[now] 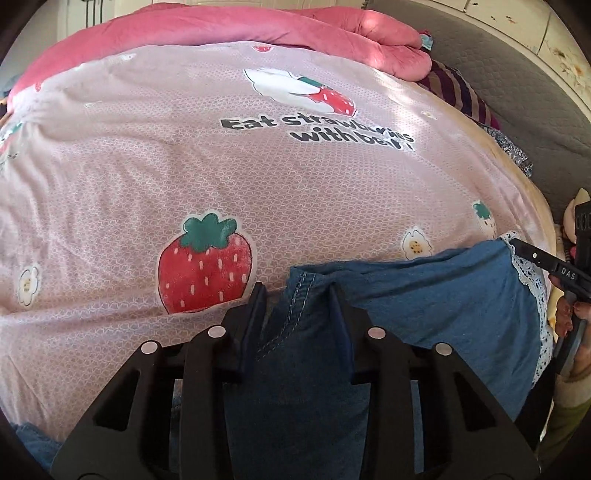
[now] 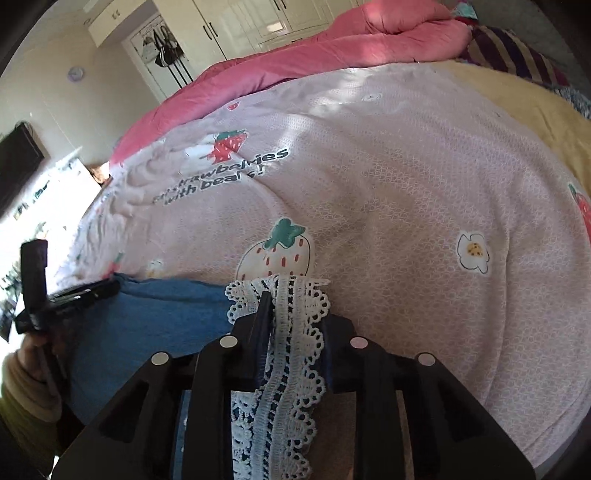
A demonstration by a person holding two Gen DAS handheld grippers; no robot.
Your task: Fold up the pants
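Blue denim pants (image 1: 443, 295) with a white lace hem (image 1: 532, 280) lie on the near edge of the bed. My left gripper (image 1: 297, 295) is shut on a stitched denim edge, and the cloth bunches up between its pads. My right gripper (image 2: 293, 310) is shut on the lace hem (image 2: 284, 354), which runs up between its fingers. In the right wrist view the denim (image 2: 155, 317) stretches left to the left gripper (image 2: 85, 291). In the left wrist view the right gripper (image 1: 535, 258) pinches the lace corner at the far right.
The bed carries a pink strawberry-print sheet (image 1: 258, 166). A rolled pink quilt (image 1: 258, 29) lies along its far side, with a striped pillow (image 1: 458, 92) and a grey headboard (image 1: 517, 74) to the right. White wardrobes (image 2: 240, 22) stand beyond the bed.
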